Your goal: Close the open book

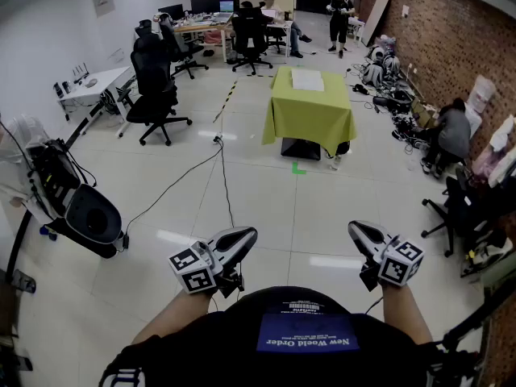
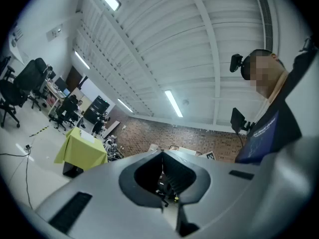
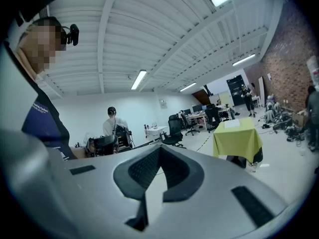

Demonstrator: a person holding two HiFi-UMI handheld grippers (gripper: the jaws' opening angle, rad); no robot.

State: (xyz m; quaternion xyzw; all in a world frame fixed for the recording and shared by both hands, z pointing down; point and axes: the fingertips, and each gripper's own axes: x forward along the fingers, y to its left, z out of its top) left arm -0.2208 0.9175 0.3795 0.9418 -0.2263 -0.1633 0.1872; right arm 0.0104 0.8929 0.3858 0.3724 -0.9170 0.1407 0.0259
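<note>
Closest in, the left hand-held gripper (image 1: pixel 244 235) and the right hand-held gripper (image 1: pixel 355 229) are held out side by side just in front of the person's chest, well apart from each other. Each gripper's own view shows its jaws brought together at the tips with nothing between them, the left (image 2: pixel 162 154) tilted a little upward and the right (image 3: pixel 159 149) roughly level. Beyond them is bare tiled floor (image 1: pixel 266 232), crossed by a dark cable (image 1: pixel 173 185), with a small green mark (image 1: pixel 298 168) further on. Past that mark stands a tabletop draped in a yellow-green cloth (image 1: pixel 310 119), well away from both grippers. The book (image 1: pixel 307 80) lies flat on its far half as a pale rectangle, too distant to make out its pages. A black office chair (image 1: pixel 157 95) stands to the left, and a brick wall (image 1: pixel 451 47) runs along the right.
</note>
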